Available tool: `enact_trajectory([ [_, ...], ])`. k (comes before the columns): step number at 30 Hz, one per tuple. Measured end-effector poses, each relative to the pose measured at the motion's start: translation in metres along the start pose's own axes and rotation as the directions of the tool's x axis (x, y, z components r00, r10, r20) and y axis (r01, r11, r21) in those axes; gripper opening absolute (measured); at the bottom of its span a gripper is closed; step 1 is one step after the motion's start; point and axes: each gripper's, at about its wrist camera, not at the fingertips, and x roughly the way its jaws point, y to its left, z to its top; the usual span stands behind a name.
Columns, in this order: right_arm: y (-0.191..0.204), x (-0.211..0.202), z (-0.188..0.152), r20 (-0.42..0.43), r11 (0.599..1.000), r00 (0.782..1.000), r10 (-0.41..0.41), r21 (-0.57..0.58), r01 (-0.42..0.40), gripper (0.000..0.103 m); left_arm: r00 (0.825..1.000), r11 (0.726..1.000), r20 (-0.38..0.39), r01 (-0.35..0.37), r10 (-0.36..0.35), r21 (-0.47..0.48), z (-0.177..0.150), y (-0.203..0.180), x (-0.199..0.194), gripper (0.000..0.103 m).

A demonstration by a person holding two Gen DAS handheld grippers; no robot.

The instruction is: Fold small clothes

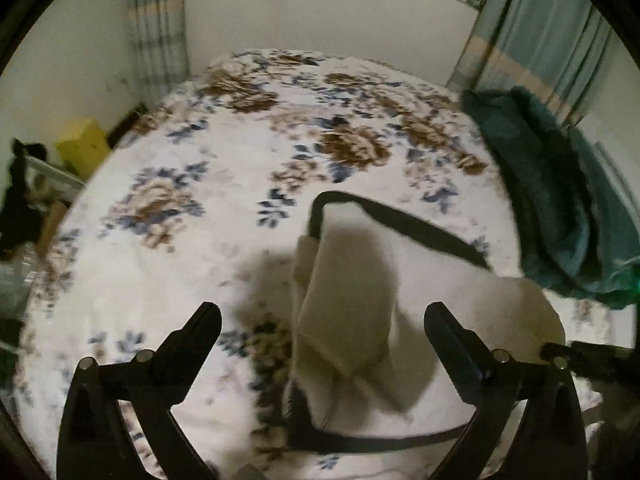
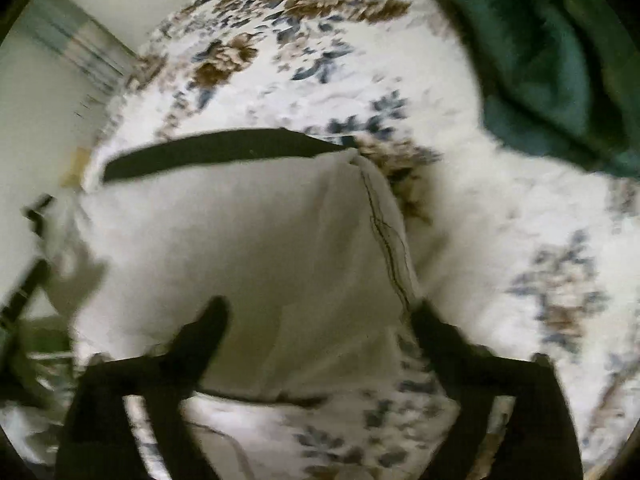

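Observation:
A small white garment with black trim (image 1: 420, 280) lies partly folded on the flowered bedspread (image 1: 180, 240). My left gripper (image 1: 322, 320) is open just above it, jaws spread wide on either side of a folded flap (image 1: 344, 312). In the right wrist view the same garment (image 2: 248, 248) fills the middle, its black band (image 2: 224, 152) along the far edge. My right gripper (image 2: 320, 316) is open over the garment's near right side, empty; its tip also shows in the left wrist view (image 1: 580, 358).
A dark green blanket (image 1: 552, 200) is bunched on the bed's right side, also in the right wrist view (image 2: 552, 60). A yellow box (image 1: 84, 148) and clutter sit off the bed at left. Curtains (image 1: 544, 40) and wall stand behind.

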Motion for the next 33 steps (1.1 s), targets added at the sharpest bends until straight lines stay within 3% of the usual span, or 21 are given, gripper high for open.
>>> enact_trajectory([
  [3,0.007,-0.022,-0.026,0.038,0.996,0.996,-0.086,-0.007,0.086,0.103,0.999,0.999,-0.005,-0.049,0.050,0.021,-0.014,-0.007,-0.015,0.103],
  [8,0.011,-0.079,-0.062,0.145,0.987,0.976,-0.162,0.005,0.163,0.103,0.996,0.995,0.004,-0.091,0.091,0.038,-0.036,-0.024,-0.058,0.103],
  [17,0.013,-0.223,-0.142,0.310,0.983,0.934,-0.178,0.014,0.183,0.103,0.989,0.992,0.105,-0.107,0.100,0.060,-0.069,-0.057,-0.186,0.103],
  [25,0.018,-0.357,-0.231,0.443,0.979,0.879,-0.174,-0.019,0.203,0.103,0.975,0.994,0.208,-0.088,0.072,0.071,-0.102,-0.076,-0.317,0.103],
  [33,0.021,-0.471,-0.321,0.551,0.982,0.822,-0.143,-0.024,0.187,0.103,0.956,0.994,0.290,-0.074,0.048,0.079,-0.134,-0.083,-0.415,0.103],
])
